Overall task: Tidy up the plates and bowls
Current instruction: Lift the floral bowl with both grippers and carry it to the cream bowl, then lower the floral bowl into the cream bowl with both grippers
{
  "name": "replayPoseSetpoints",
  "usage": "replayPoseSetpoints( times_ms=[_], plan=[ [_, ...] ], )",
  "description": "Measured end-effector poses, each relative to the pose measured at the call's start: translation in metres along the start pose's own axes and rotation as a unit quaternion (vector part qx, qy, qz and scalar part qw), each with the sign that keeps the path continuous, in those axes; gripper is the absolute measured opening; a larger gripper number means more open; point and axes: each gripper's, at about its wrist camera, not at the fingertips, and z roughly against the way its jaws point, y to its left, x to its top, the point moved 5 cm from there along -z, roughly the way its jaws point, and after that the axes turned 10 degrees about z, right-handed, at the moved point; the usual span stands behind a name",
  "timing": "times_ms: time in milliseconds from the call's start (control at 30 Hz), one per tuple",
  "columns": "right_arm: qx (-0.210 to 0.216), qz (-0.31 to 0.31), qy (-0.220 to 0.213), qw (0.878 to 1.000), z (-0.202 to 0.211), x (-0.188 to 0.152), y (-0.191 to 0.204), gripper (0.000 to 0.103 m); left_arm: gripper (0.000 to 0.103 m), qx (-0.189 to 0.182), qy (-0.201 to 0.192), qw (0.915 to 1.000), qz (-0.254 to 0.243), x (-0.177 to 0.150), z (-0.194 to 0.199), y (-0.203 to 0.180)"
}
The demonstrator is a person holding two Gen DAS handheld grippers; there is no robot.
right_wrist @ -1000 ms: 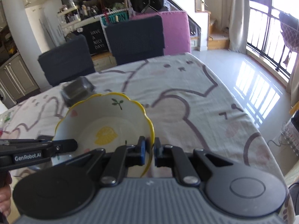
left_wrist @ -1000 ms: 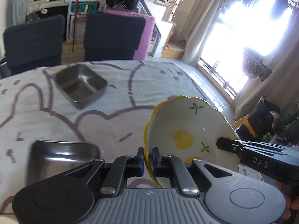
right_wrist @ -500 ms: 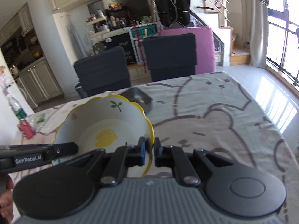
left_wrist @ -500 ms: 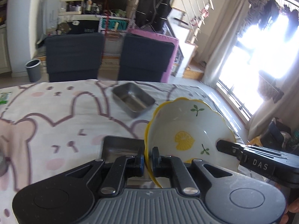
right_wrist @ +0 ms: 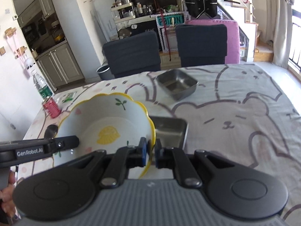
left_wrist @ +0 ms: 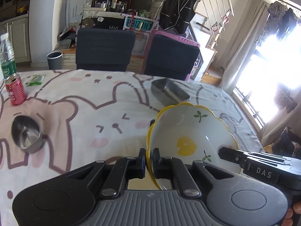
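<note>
Where lettering can be read, the right tool (left_wrist: 223,153) carries "DAS" on its side and the left tool (right_wrist: 76,142) "GenRobot.AI", while a teal plate on the far shelf (right_wrist: 170,20) reads roughly "POIZON". Both tools pinch the same white bowl (left_wrist: 190,137) — scalloped yellow rim, a lemon and green sprigs painted inside — one on each opposite edge, pads pressed on the rim, so it hangs tilted above the surface (left_wrist: 79,113). A shallow steel tray (right_wrist: 170,130) lies just under and behind the bowl; a square steel dish (right_wrist: 176,84) sits farther back, well apart. To the left stand a small steel cup (left_wrist: 26,134), a red can (left_wrist: 15,90), a water bottle with a green label (left_wrist: 6,56) and a green packet (left_wrist: 35,79). The cloth is pale with pink and brown cartoon bears. Beyond it — two dark chairs (left_wrist: 105,49), a pink cushion-like block, a grey bin (left_wrist: 54,60), cream cabinets, a hanging black vest and a bright window with curtains.
</note>
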Motion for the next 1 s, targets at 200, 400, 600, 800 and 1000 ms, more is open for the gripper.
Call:
replayPoseSetpoints(
  times_ms=[200,400,600,800,1000],
  plan=[
    [0.016,0.016,0.028,0.999,-0.012,-0.02,0.021,0.011,0.007,0.011,0.013,0.9998,0.004,-0.017,0.002,0.031],
    [0.02,0.048,0.058,0.997,-0.024,-0.04,0.044,0.012,0.008,0.012,0.04,0.9991,0.007,-0.032,-0.008,0.055],
    [0.014,0.058,0.084,0.995,-0.036,-0.051,0.055,0.012,0.009,0.018,0.056,0.9981,0.018,-0.044,-0.018,0.067],
    [-0.004,0.061,0.098,0.993,-0.045,-0.054,0.059,0.011,0.011,0.021,0.069,0.9973,0.015,-0.05,-0.03,0.067],
    [-0.013,0.063,0.105,0.992,-0.052,-0.054,0.055,0.011,0.013,0.021,0.091,0.9955,0.016,-0.058,-0.042,0.069]
  ],
)
